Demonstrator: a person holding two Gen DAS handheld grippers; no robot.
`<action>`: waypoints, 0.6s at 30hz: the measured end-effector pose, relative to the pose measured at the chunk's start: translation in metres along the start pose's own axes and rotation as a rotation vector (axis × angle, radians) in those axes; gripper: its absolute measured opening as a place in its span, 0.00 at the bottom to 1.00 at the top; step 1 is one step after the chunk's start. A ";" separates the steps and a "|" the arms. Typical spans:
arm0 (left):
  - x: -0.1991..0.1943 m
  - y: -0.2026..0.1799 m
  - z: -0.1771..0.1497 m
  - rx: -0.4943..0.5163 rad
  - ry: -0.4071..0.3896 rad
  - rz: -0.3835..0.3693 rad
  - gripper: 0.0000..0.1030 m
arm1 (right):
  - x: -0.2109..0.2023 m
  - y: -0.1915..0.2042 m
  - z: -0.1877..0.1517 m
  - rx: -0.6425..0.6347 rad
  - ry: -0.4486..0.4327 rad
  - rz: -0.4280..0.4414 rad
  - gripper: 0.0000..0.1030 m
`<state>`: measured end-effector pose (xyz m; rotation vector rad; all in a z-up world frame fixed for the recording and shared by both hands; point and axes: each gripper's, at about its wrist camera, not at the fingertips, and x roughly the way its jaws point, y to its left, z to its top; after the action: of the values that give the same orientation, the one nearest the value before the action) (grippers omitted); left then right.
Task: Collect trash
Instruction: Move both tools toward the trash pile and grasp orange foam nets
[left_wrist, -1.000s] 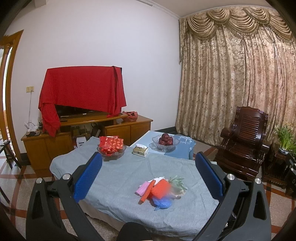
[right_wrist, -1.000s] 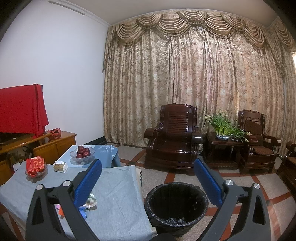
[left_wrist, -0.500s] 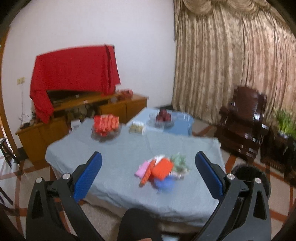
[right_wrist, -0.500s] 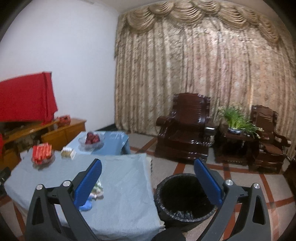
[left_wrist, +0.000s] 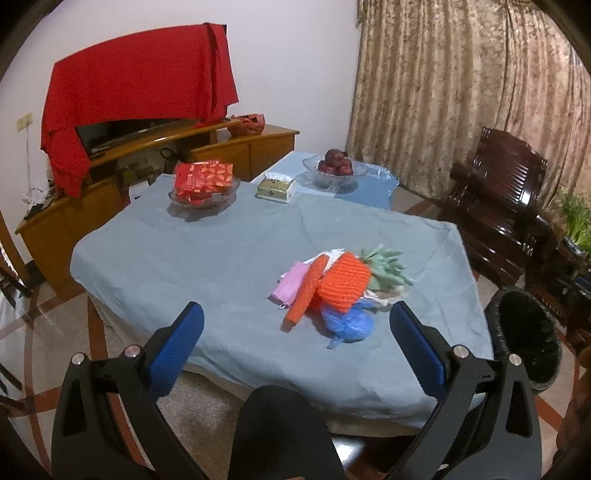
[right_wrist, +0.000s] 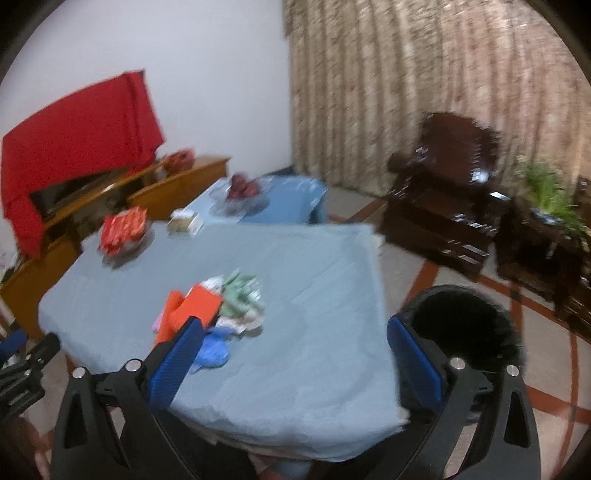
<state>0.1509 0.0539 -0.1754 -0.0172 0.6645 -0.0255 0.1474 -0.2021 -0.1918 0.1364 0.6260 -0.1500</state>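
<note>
A pile of trash (left_wrist: 332, 284) lies on the grey-blue tablecloth (left_wrist: 207, 258): orange foam nets, a pink piece, green foam, white wrappers and a crumpled blue bag (left_wrist: 347, 325). The pile also shows in the right wrist view (right_wrist: 214, 310), blurred. A black-lined trash bin (left_wrist: 524, 336) stands on the floor right of the table; the right wrist view shows the bin (right_wrist: 465, 325) too. My left gripper (left_wrist: 295, 336) is open and empty, above the table's near edge, short of the pile. My right gripper (right_wrist: 295, 343) is open and empty over the table's near right part.
At the table's far side stand a glass bowl of red packets (left_wrist: 203, 184), a small box (left_wrist: 276, 188) and a bowl of red fruit (left_wrist: 334, 166). A wooden cabinet with a red-draped TV (left_wrist: 140, 85) is behind. Dark wooden armchairs (left_wrist: 498, 199) and a plant (right_wrist: 546, 192) stand right.
Both grippers have tilted down and moved toward the table. The trash pile looks larger and closer in both views. The right view has swung left from the bin to the table.
</note>
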 end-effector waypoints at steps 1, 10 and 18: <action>0.005 0.000 -0.001 0.004 0.004 0.005 0.95 | 0.009 0.005 -0.002 -0.007 0.012 0.009 0.94; 0.073 0.036 -0.003 -0.042 -0.041 0.031 0.95 | 0.094 0.044 -0.012 -0.015 0.095 0.059 0.72; 0.107 0.042 -0.004 0.068 -0.110 0.110 0.95 | 0.147 0.073 -0.027 0.004 0.082 0.057 0.48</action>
<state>0.2335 0.0924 -0.2461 0.0831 0.5531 0.0586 0.2629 -0.1403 -0.2943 0.1647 0.7028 -0.0912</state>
